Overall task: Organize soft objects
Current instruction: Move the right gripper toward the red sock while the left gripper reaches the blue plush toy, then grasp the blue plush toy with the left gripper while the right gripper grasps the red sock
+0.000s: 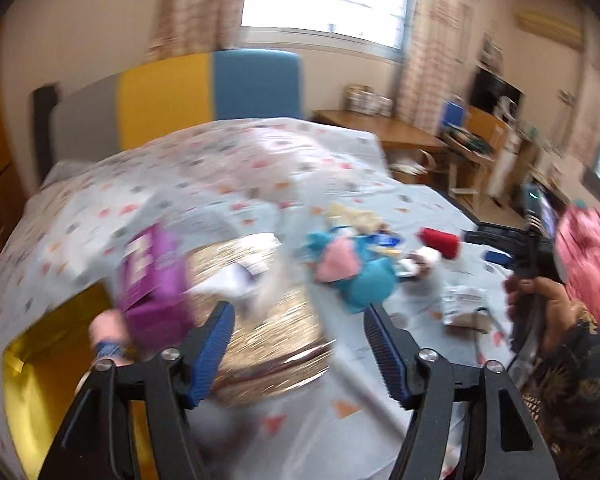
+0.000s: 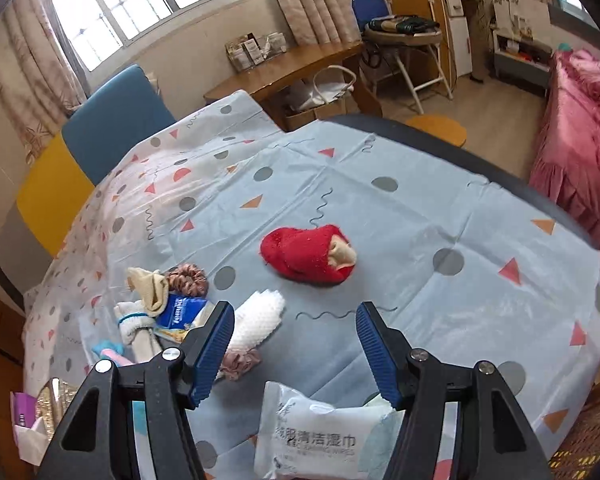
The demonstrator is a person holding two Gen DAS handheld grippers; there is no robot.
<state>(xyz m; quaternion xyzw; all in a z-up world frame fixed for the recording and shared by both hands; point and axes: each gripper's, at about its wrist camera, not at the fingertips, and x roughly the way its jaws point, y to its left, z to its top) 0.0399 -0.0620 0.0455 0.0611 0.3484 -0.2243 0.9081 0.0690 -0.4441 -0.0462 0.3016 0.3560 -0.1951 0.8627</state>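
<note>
The left wrist view is blurred. My left gripper [image 1: 298, 312] is open and empty above a shiny gold bag [image 1: 256, 320] with a purple packet [image 1: 152, 276] at its left edge. A pile of soft things with a teal and pink piece [image 1: 352, 272] lies beyond. My right gripper [image 2: 294, 316] is open and empty over the patterned sheet [image 2: 380, 220]. A red sock roll [image 2: 306, 254] lies ahead of it. A white wipes pack [image 2: 312, 436] lies under the jaws. Socks, scrunchies and a blue tissue pack [image 2: 180, 312] lie to the left.
A white textured cloth [image 2: 256, 320] and pink scrunchie [image 2: 240, 362] lie by the right gripper's left finger. The gold bag's corner [image 2: 54, 396] shows at lower left. Blue and yellow chairs [image 2: 112, 120], a wooden desk [image 2: 284, 68] and a pink bed [image 2: 580, 152] surround the table.
</note>
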